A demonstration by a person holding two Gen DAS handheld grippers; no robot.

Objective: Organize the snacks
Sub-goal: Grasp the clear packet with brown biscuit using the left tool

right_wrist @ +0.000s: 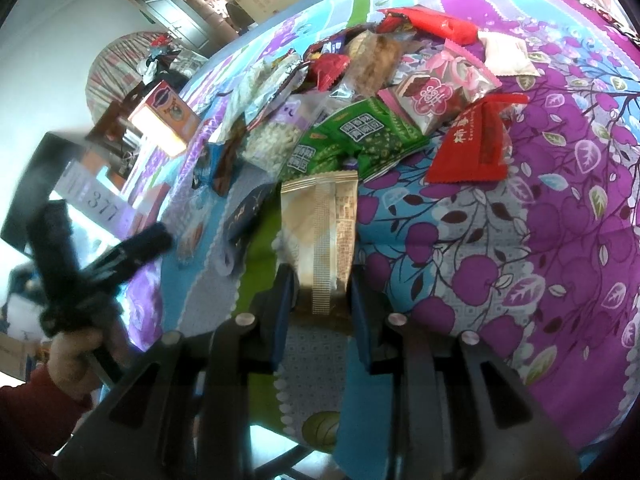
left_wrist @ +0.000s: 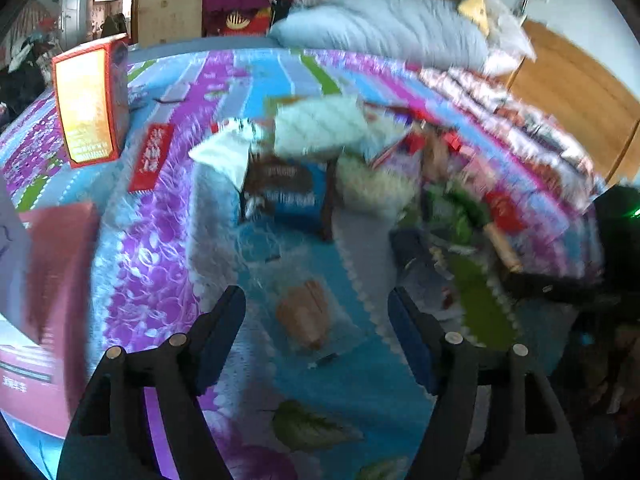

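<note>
**A:** Left wrist view first. What have you got?

**B:** My left gripper [left_wrist: 316, 320] hangs over the bed [left_wrist: 360, 384] with its fingers spread wide and nothing in them. A small clear-wrapped snack [left_wrist: 306, 314] lies on the bedspread between them, on the near side of the snack pile [left_wrist: 360, 168]. It looks light and crinkly, so I judge a pinch across its middle would suit.

**A:** And the right wrist view?

**B:** My right gripper [right_wrist: 320, 288] has its fingers drawn narrow around the lower end of a beige sachet [right_wrist: 320, 220], its seam facing up. The sachet seems thin, soft and slippery; gripping near the sealed end should stop it sliding. The green packets [right_wrist: 360, 136] lie just beyond it.
</note>
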